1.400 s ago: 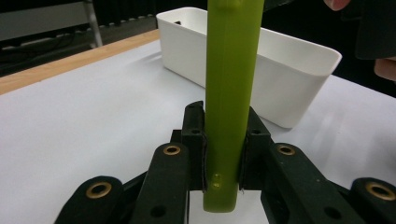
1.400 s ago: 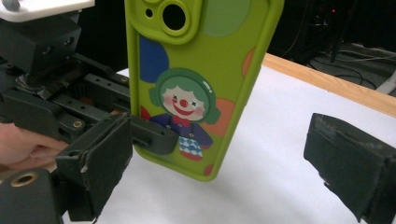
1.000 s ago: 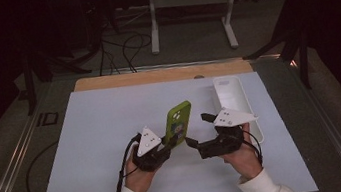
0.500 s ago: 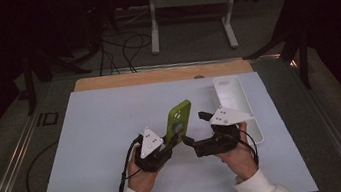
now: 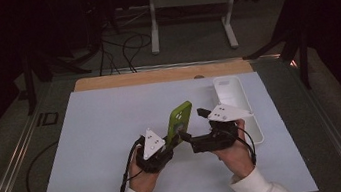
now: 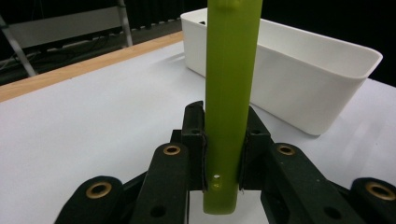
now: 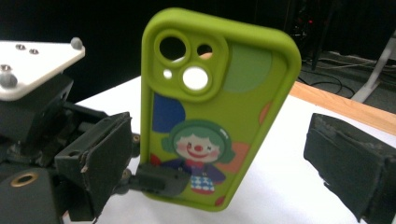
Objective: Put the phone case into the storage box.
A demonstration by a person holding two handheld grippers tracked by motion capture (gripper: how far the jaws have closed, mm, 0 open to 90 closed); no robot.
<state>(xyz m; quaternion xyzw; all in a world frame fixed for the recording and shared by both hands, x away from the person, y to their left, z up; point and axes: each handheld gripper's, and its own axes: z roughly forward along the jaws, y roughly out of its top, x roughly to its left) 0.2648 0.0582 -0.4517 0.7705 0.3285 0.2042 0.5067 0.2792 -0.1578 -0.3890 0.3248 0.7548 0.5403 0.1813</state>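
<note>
Right gripper (image 5: 184, 137), moved closer, jaws apart beside green phone case (image 5: 180, 121); left gripper (image 5: 171, 144) clamped on its lower end.

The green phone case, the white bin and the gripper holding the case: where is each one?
green phone case (image 7: 205, 121): right gripper view, on its printed back.
white bin (image 6: 299, 74): left gripper view, on its side wall.
left gripper (image 6: 225, 154): left gripper view, between its fingertips, clamped on the case's edge.

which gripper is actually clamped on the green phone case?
The left gripper: its jaws pinch the green phone case by its edges. The right gripper stands open, pads clear of it.
</note>
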